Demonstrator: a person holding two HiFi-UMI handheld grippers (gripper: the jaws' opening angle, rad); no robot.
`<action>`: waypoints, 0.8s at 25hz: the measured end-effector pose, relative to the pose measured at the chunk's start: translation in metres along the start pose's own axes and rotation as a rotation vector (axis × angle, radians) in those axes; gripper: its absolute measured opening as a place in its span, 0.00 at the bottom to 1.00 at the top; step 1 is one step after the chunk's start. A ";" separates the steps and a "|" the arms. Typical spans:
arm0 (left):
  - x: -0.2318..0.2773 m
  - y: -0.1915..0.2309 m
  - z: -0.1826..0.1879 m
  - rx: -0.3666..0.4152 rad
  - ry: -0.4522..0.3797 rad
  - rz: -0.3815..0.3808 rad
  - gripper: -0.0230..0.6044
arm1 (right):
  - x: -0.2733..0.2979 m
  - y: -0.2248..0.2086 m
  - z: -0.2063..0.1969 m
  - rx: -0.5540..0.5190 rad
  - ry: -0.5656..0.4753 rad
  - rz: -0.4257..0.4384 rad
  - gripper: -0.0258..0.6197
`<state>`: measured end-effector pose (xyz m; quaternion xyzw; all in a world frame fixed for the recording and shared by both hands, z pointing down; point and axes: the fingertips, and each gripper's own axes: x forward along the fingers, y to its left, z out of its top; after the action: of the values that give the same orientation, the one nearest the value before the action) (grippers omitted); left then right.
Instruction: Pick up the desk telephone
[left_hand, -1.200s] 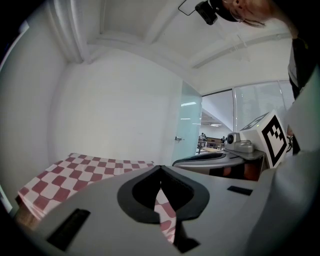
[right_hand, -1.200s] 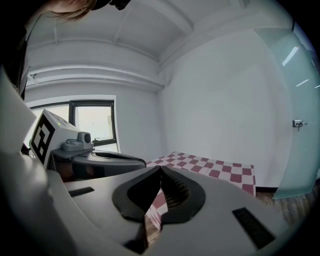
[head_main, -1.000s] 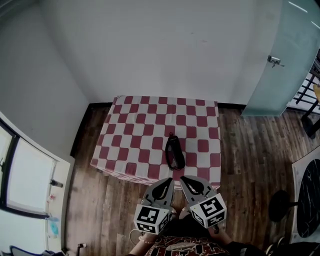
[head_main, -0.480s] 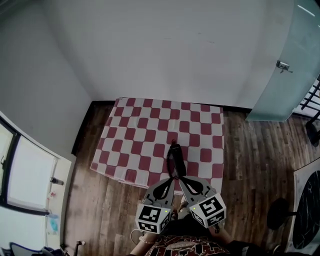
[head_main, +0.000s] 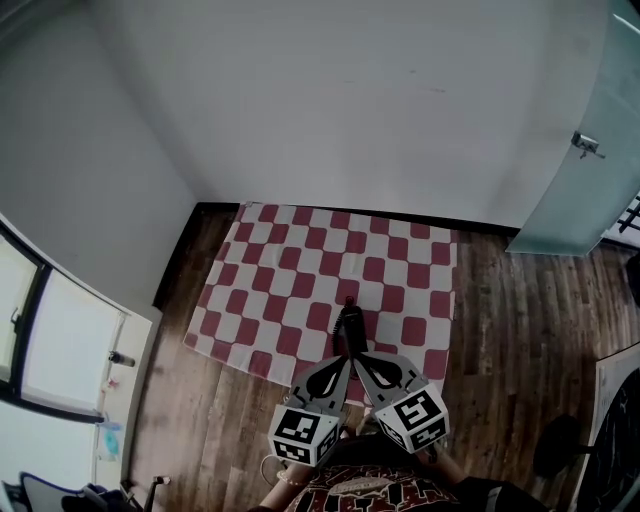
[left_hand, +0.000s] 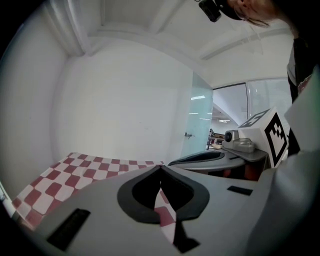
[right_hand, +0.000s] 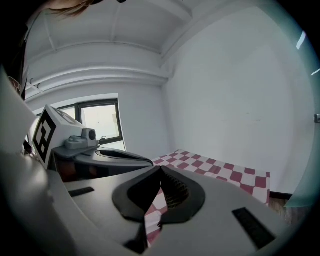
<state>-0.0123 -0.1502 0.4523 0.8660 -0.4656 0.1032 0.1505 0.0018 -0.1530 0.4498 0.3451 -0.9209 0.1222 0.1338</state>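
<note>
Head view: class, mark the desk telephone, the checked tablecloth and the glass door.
desk telephone (head_main: 349, 322), head view, middle of its black body.
checked tablecloth (head_main: 290, 270), head view, bare squares left of the telephone.
glass door (head_main: 585, 205), head view, frosted pane below its handle.

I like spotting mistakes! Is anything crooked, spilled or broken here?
Nothing stands out. The black telephone lies on the checkered tablecloth, toward its near edge, and nothing looks spilled or broken.
</note>
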 end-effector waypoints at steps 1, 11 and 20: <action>0.003 0.000 0.001 0.004 0.000 0.008 0.05 | 0.001 -0.004 0.000 -0.002 0.002 0.006 0.07; 0.022 0.008 0.004 0.009 0.007 0.032 0.05 | 0.013 -0.022 -0.003 -0.003 0.020 0.032 0.07; 0.048 0.024 0.009 0.032 0.033 -0.076 0.05 | 0.033 -0.044 0.005 0.046 0.003 -0.078 0.07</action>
<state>-0.0062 -0.2033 0.4633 0.8836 -0.4280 0.1190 0.1481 0.0065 -0.2069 0.4615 0.3837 -0.9035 0.1384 0.1318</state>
